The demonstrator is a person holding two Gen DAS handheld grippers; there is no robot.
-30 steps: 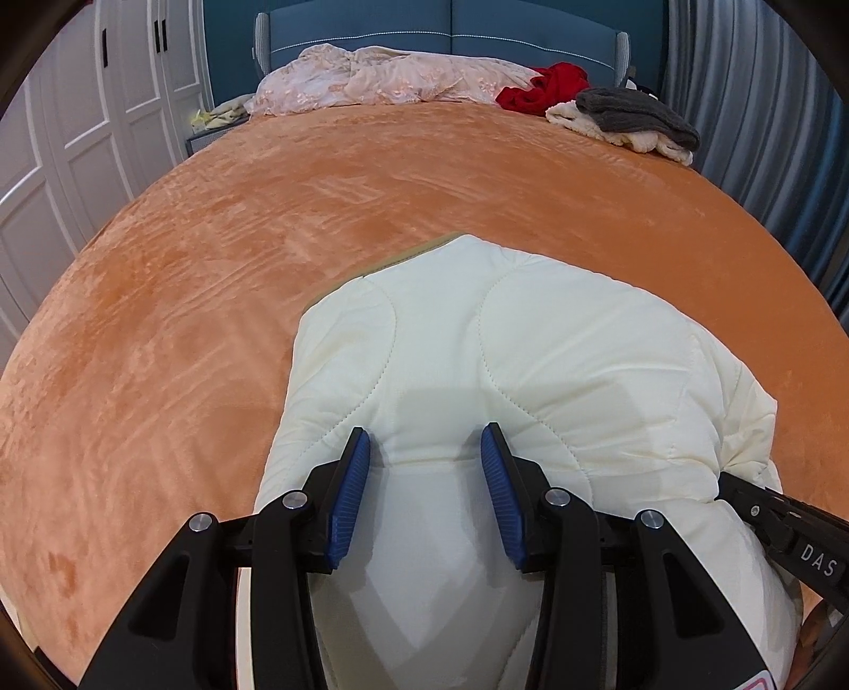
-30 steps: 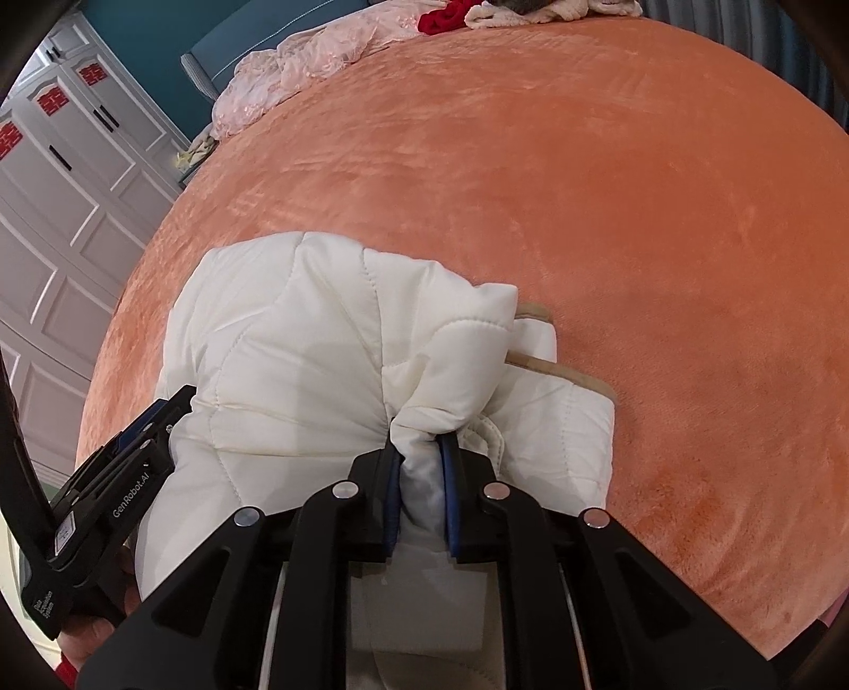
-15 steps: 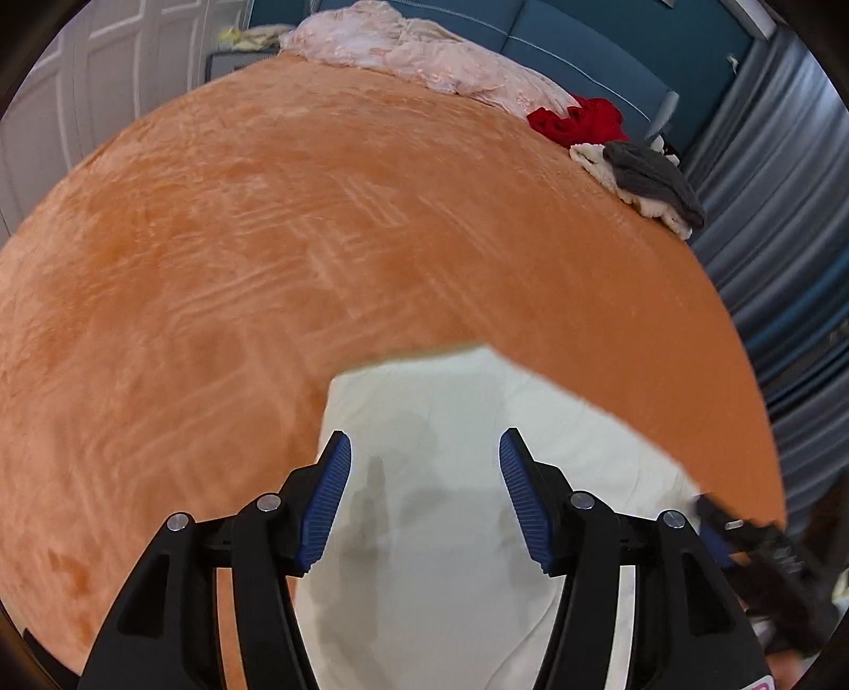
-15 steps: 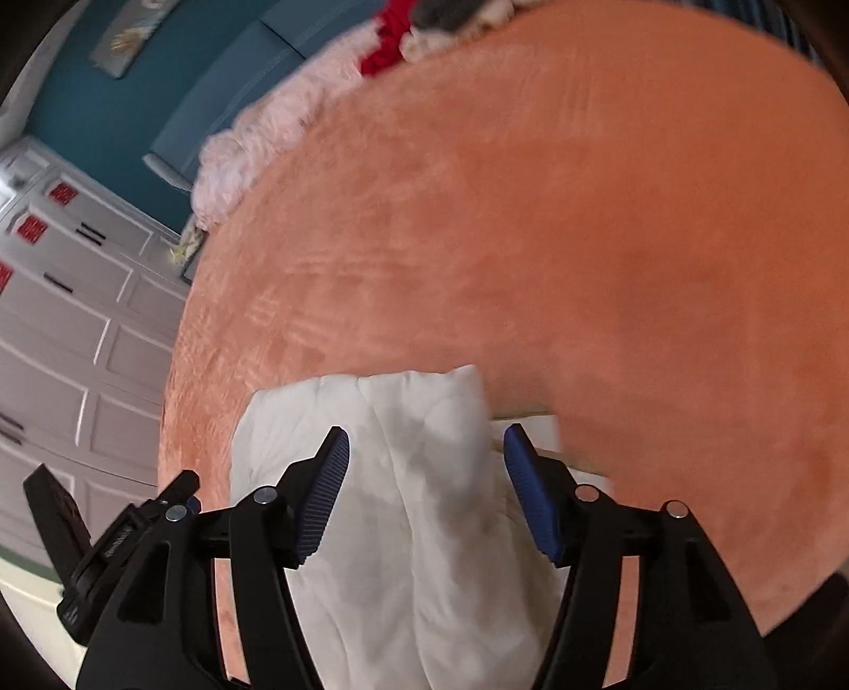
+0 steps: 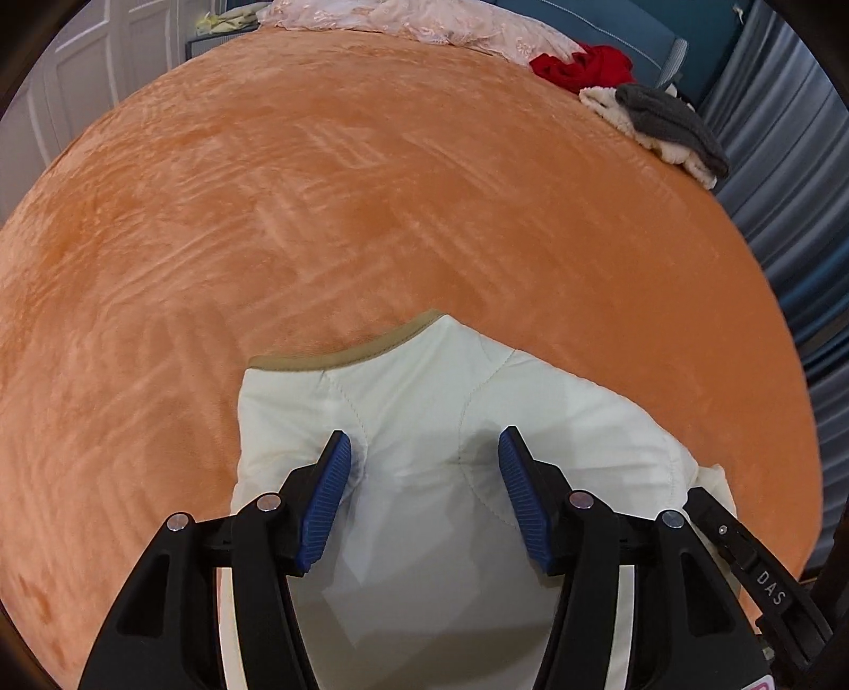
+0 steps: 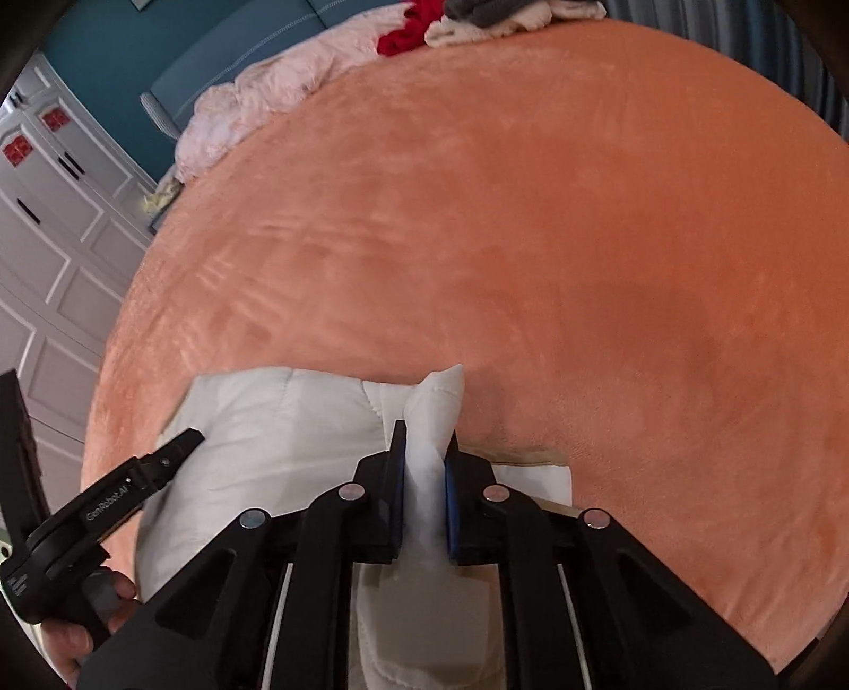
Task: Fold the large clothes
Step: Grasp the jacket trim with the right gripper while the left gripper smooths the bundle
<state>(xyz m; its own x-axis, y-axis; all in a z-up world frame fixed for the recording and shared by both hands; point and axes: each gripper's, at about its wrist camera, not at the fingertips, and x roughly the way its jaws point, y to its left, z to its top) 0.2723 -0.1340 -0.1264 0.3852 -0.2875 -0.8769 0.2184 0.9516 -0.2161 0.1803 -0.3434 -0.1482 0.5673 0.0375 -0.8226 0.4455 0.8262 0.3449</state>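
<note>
A white quilted jacket (image 5: 424, 419) with a tan trim edge lies folded on the orange bed cover (image 5: 318, 212), near its front. My left gripper (image 5: 423, 451) is open, its blue pads pressing down on the jacket's top. My right gripper (image 6: 424, 440) is shut on a bunched fold of the jacket (image 6: 438, 408) at its right side. The left gripper's black body (image 6: 106, 504) shows at the left of the right wrist view. The right gripper's body (image 5: 753, 562) shows at the lower right of the left wrist view.
At the far end of the bed lie a pink lace cloth (image 5: 424, 21), a red garment (image 5: 583, 63) and a grey and cream pile (image 5: 663, 122). White wardrobe doors (image 6: 53, 223) stand on the left, grey curtains (image 5: 796, 159) on the right.
My right gripper opened half a second ago and has shut again on a fold of the jacket. My left gripper stayed open and lowered onto the jacket.
</note>
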